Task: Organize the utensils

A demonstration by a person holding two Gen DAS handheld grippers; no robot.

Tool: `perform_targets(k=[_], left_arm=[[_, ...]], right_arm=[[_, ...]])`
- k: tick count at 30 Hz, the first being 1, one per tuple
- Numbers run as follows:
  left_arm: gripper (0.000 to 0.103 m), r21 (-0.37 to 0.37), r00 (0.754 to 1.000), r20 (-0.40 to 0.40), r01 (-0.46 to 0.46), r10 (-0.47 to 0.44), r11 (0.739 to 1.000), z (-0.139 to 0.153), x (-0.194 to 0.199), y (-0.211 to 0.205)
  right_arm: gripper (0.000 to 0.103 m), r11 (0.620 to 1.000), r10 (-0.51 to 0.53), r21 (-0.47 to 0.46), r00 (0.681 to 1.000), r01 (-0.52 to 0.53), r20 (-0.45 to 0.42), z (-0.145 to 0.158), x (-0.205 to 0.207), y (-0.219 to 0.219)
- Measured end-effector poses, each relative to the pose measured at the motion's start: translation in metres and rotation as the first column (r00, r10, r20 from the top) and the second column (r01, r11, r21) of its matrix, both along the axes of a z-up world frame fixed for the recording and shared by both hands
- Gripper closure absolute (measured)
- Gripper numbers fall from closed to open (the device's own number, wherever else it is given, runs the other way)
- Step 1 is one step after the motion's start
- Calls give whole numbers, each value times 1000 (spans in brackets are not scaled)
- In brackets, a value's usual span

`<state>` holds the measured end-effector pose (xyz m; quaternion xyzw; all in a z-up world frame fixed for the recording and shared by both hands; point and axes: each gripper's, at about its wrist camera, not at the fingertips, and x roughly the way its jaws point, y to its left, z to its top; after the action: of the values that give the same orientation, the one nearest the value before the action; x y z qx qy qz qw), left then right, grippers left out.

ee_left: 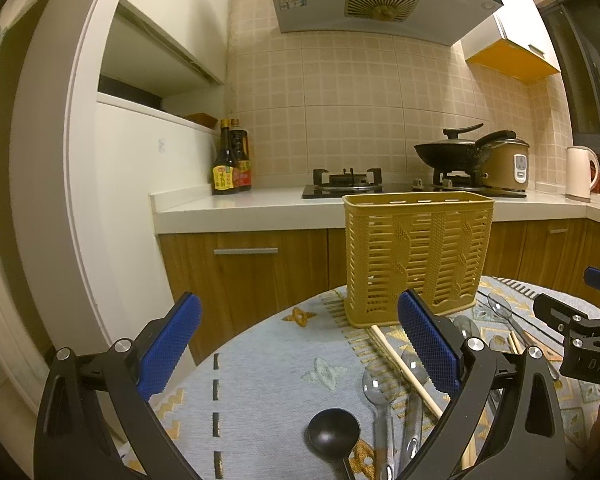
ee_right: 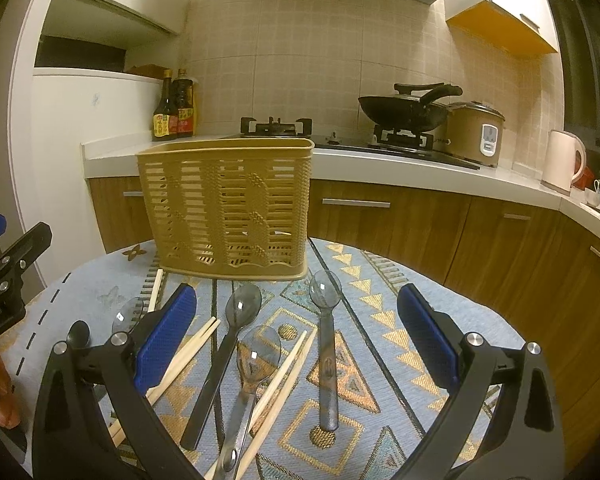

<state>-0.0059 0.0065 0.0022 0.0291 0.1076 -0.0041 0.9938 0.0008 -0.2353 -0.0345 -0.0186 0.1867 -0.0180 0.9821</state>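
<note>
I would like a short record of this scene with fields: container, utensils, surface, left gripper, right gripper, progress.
container: yellow slotted basket, upright at the far side of the table, nothing visible inside
utensils: clear spoons, a dark spoon, wooden chopsticks, a black ladle, all lying flat
surface: patterned tablecloth
left gripper: jaws open, holding nothing
right gripper: jaws open, above the spoons, holding nothing
progress: no utensil seen in the basket yet

Between my right gripper's [ee_right: 296,332] wide-spread fingers lay clear plastic spoons [ee_right: 324,344] and chopsticks [ee_right: 280,396], crowding the tablecloth [ee_right: 440,304]. The yellow utensil basket [ee_right: 228,208] stood upright at 12 o'clock, blocking passage ahead. Bare cloth lay at 3 o'clock.
</note>
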Motion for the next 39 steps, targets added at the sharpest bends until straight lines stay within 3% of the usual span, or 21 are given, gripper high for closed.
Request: perform_targets(k=[39], left_arm=[[8, 0, 1000, -10, 5, -5, 1000, -3, 1, -4]], right_arm=[[7, 1000, 7, -11, 1000, -7, -14, -1, 3, 4]])
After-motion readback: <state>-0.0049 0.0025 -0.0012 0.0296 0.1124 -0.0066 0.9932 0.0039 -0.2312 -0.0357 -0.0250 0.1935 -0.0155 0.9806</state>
